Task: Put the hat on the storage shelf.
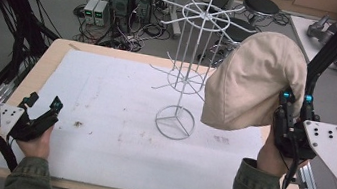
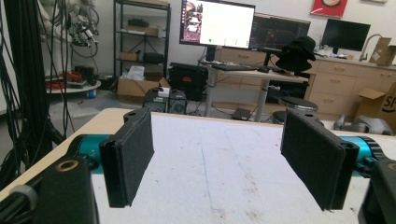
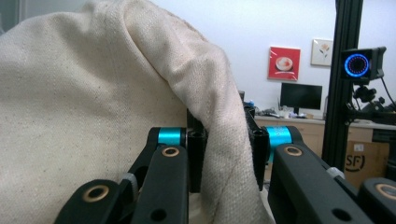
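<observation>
Right gripper [image 1: 291, 109] clamped on cream hat [image 1: 254, 82] | fabric draped ahead, hiding its pads | left gripper [image 1: 44, 102] wide, empty | wire rack [image 1: 187, 72] partly behind hat

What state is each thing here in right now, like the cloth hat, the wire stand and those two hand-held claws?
Beige cloth hat: lifted off the table, hanging from a pinched fold.
White wire rack: upright on the table, arms bare.
Right gripper: shut on the hat's cloth.
Left gripper: open, nothing between its pads, low over the table's near left corner.
White table mat: lying flat, lightly stained.
</observation>
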